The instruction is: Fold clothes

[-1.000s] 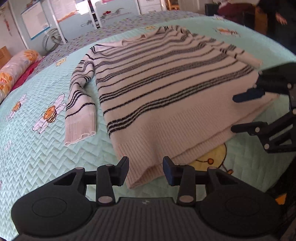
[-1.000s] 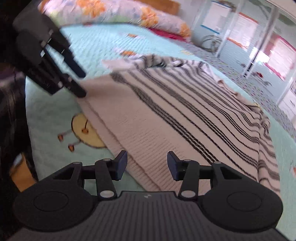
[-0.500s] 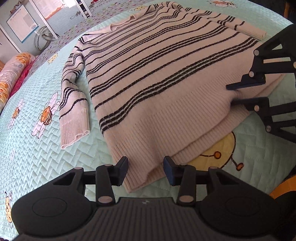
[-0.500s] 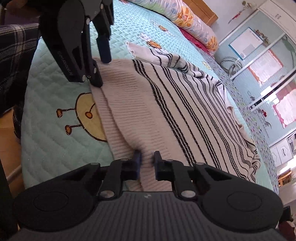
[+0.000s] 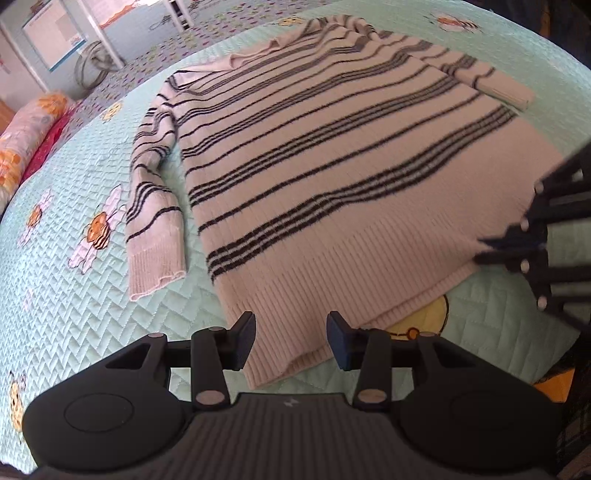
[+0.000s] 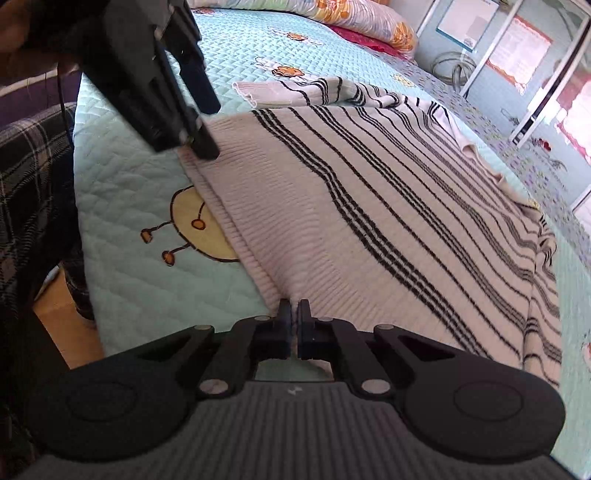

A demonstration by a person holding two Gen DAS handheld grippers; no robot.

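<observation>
Quilted mint bedspread [image 5: 74, 317], chevron-stitched with flower and bee motifs, covers the bed. Cream ribbed-knit sweater [image 5: 332, 177] with dark stripes lies flat on it, face up; its far sleeve is partly cut off behind the body in the right wrist view. Right gripper [image 6: 294, 314]: jaws clenched on the ribbed hem at one corner. Left gripper [image 5: 291, 334]: jaws released, straddling the opposite hem corner without pressing. Floral pillow [image 6: 365, 18] at the headboard end, partly cropped.
</observation>
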